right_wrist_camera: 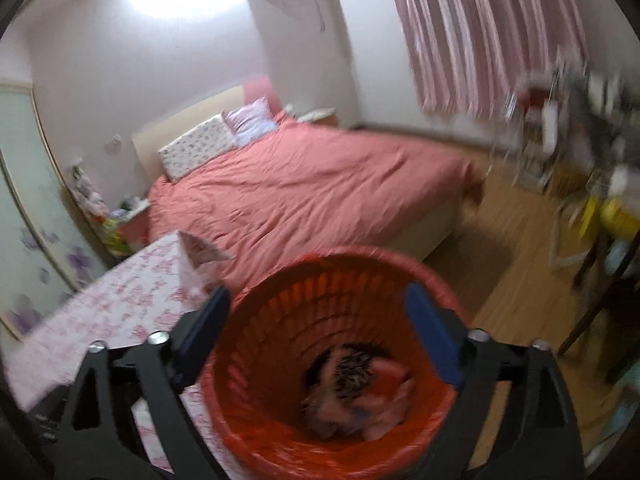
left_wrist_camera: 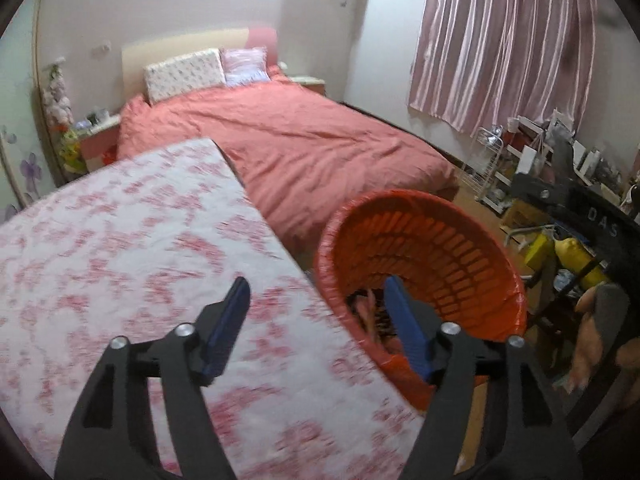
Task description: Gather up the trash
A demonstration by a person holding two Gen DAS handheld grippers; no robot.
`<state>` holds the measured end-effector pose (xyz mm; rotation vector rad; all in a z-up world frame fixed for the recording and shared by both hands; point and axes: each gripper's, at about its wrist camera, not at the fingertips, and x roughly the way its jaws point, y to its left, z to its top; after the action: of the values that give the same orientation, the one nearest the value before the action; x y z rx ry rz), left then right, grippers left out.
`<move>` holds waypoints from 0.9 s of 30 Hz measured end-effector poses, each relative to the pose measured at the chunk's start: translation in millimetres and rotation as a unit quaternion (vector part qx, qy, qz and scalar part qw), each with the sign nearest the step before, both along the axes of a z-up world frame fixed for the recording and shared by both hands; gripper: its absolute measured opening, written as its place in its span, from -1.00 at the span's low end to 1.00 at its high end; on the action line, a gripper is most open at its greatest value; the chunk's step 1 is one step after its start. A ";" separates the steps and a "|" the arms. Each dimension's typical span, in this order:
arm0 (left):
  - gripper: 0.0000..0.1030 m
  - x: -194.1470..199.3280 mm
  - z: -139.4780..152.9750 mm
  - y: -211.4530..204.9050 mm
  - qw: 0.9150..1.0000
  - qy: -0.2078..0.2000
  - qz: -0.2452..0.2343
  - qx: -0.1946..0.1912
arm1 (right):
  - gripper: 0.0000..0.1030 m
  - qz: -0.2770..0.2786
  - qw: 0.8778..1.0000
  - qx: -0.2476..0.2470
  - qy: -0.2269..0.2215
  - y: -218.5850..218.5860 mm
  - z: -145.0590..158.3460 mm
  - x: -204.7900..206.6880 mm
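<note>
A: Item, trash [right_wrist_camera: 356,392]?
B: Bottom of orange basket [right_wrist_camera: 280,420], directly below right hand-held gripper [right_wrist_camera: 320,340]; jaws wide, empty.
A: Left hand-held gripper [left_wrist_camera: 316,320]?
B: Wide, empty, straddling tabletop [left_wrist_camera: 120,240] edge; farther.

My left hand-held gripper [left_wrist_camera: 316,306] hangs over the bench [left_wrist_camera: 120,248] edge, one finger above the bench top, the other over the basket [left_wrist_camera: 472,248] mouth. Basket stands on the floor [right_wrist_camera: 500,292], just beside the bench's right edge. My right hand-held gripper [right_wrist_camera: 318,312] is above the basket, fingers spread either side of its opening. Crumpled trash [right_wrist_camera: 356,392] lies in the basket bottom. Bed [left_wrist_camera: 304,148] sits behind bench and basket, pillows [left_wrist_camera: 184,74] at its far end. Cluttered shelves [left_wrist_camera: 532,160] right of the bed, under the curtain [left_wrist_camera: 500,40].
</note>
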<state>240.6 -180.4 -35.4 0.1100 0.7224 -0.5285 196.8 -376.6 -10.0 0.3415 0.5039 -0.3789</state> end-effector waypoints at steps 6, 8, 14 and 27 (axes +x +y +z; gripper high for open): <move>0.90 -45.6 27.7 47.9 0.996 -0.078 0.043 0.011 | 0.96 -0.050 0.989 -0.141 -0.005 39.0 28.4 -37.1; 0.92 -61.7 35.2 62.0 0.993 -0.100 0.059 0.012 | 0.96 -0.067 0.983 -0.172 -0.003 52.1 35.5 -50.3; 0.92 -108.9 44.3 107.1 0.988 -0.117 0.102 -0.004 | 0.96 -0.050 0.983 -0.169 -0.051 71.7 47.3 -103.3; 0.92 -185.4 37.3 159.1 0.974 -0.138 0.177 -0.028 | 0.96 -0.031 0.982 -0.167 -0.084 117.9 40.8 -152.9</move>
<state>55.2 -21.3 1.9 0.0005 0.4413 -0.1846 43.9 -258.7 30.8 0.0633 0.2572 -0.4826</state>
